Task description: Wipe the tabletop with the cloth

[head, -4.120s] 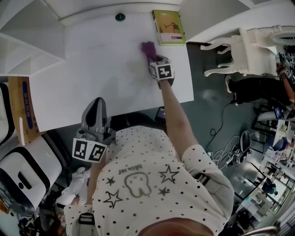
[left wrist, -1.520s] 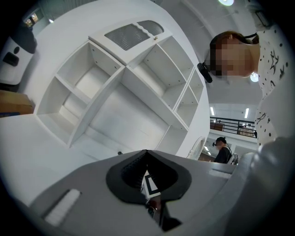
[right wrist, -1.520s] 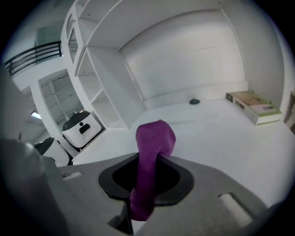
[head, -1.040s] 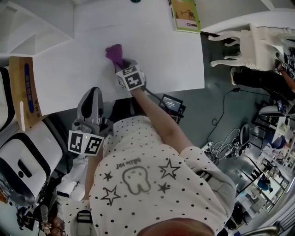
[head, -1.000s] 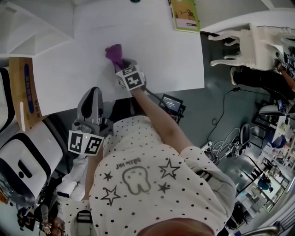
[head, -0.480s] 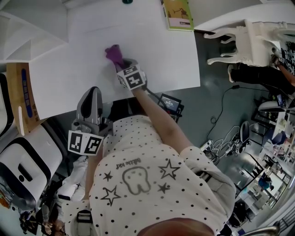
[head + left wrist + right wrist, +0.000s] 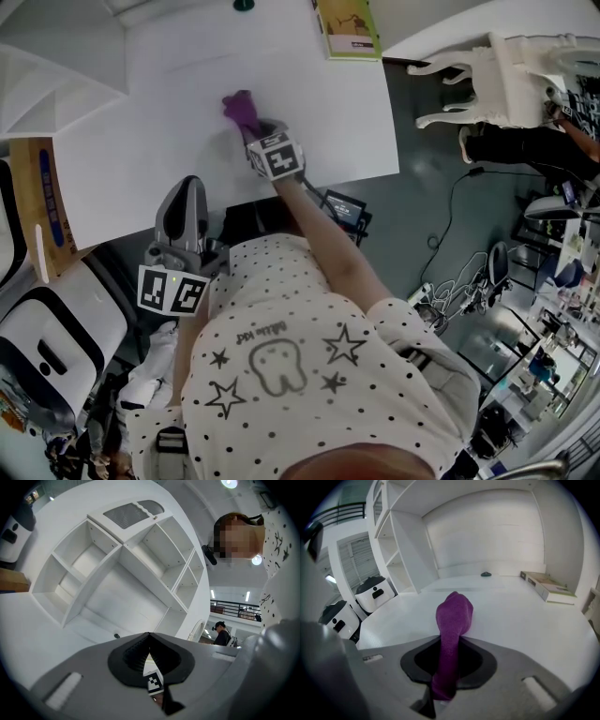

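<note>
Cloth (image 7: 240, 106): purple, soft nap, bunched into an upright roll with a rounded top; in the head view it sits upper centre of the frame, its free end on the tabletop (image 7: 319, 112); the other end runs down between the jaws of the right gripper (image 7: 259, 129), which are closed tight on it; the right gripper view shows the same, with the cloth (image 7: 453, 613) pinched in the dark padded notch.

Tabletop white, smooth and flat, with bare surface on every side of the cloth; its near edge runs just below the right gripper's marker cube, and its right edge stands well apart from the cloth.

Book (image 7: 346, 27): green-and-tan cover, lying flat at the table's far right corner, well apart from the cloth. Small dark round knob (image 7: 243, 5) at the far edge, top centre.

Left gripper (image 7: 190, 190): grey, lower left of the frame, off the table past its near edge; in its own view the jaws meet with nothing between them.

Shelf unit (image 7: 126, 569): white, with open-fronted square compartments. Cardboard box (image 7: 37, 197) at the left edge; rounded white appliances (image 7: 47, 337) below it.
</note>
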A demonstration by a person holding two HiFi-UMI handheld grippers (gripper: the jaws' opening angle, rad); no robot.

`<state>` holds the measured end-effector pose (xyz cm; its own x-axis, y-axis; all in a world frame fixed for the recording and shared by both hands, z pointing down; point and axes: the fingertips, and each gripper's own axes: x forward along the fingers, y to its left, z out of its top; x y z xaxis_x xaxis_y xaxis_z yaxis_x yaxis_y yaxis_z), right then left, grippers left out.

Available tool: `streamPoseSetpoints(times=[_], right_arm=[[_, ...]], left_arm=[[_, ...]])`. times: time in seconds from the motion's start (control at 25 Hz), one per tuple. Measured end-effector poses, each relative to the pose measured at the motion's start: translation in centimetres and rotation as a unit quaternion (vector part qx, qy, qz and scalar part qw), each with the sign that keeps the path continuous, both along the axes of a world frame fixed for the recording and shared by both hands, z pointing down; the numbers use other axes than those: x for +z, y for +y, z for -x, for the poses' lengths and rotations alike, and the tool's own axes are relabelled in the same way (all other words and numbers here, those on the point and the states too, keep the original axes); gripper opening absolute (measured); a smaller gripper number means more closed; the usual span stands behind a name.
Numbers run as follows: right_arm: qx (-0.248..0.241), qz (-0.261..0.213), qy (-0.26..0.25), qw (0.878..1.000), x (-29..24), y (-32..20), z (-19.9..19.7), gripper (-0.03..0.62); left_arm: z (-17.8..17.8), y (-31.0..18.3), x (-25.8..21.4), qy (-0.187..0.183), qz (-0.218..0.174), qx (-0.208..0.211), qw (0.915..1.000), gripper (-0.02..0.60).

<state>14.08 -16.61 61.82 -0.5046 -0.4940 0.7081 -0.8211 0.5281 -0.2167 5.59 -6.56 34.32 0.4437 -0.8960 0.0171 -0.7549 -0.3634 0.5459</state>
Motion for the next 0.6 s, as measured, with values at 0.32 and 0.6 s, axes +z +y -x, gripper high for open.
streamPoseSetpoints(times=[0.32,0.6], right_arm=[[0.012,0.004,-0.003,1.0,0.2,-0.3,-2.8,0.071],[0.024,0.004,0.0,1.0,0.2,-0.6,-5.2,0.071]], left_arm=[[-0.8,0.1,-0.1,0.001,-0.003,-0.002,1.0,-0.005],[-0.9,0.3,-0.5,0.0,-0.01,-0.009,0.9999,-0.005]])
